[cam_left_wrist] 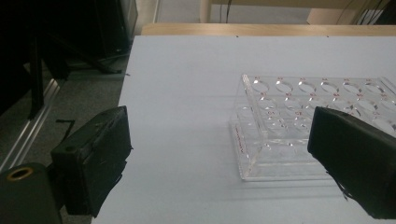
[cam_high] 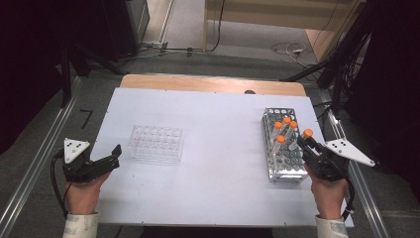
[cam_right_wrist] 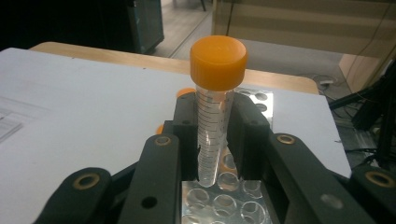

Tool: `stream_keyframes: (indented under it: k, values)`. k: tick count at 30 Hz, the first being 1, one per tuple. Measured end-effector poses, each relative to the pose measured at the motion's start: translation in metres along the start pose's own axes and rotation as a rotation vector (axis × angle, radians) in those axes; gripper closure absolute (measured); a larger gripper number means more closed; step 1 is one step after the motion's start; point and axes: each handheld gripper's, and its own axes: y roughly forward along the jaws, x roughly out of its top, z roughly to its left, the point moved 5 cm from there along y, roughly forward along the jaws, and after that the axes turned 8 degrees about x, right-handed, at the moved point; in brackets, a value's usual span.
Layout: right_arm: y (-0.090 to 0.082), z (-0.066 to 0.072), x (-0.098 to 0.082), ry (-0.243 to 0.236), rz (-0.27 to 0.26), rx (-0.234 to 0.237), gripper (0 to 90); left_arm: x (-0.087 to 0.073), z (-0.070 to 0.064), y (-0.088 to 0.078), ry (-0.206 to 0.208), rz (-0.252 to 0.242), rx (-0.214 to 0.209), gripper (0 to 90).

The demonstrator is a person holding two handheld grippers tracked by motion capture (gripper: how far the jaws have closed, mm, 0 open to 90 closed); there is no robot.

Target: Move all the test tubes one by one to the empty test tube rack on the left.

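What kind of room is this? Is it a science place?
Probably a lab workbench. The right gripper holds a clear tube with an orange cap above a metal tube rack, and a clear plastic rack sits on the white table.

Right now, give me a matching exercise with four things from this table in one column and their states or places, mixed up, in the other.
1. right gripper
2. left gripper
3. clear plastic rack
4. metal rack

a. holds no tubes
b. open, nothing between its jaws
c. shut on an orange-capped tube
d. four orange-capped tubes stand in it

Pairs: 1-c, 2-b, 3-a, 4-d
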Motion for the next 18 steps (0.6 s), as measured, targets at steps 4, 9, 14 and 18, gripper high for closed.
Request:
stream_keyframes:
  k: [4, 9, 14, 18]
  values:
    - [-0.008, 0.015, 0.007, -0.014, -0.009, 0.032, 72.0, 0.001, -0.003, -0.001, 0.004, -0.001, -0.011, 6.5]
    - [-0.015, 0.030, 0.013, -0.030, -0.022, 0.079, 72.0, 0.003, -0.011, -0.003, 0.014, -0.014, -0.029, 6.8]
    - [-0.012, 0.041, 0.011, -0.039, -0.011, 0.123, 72.1, 0.004, -0.018, -0.005, 0.031, -0.020, -0.044, 6.9]
    - [-0.004, 0.047, 0.006, -0.040, 0.012, 0.146, 72.1, 0.004, -0.023, -0.005, 0.037, -0.026, -0.051, 6.9]
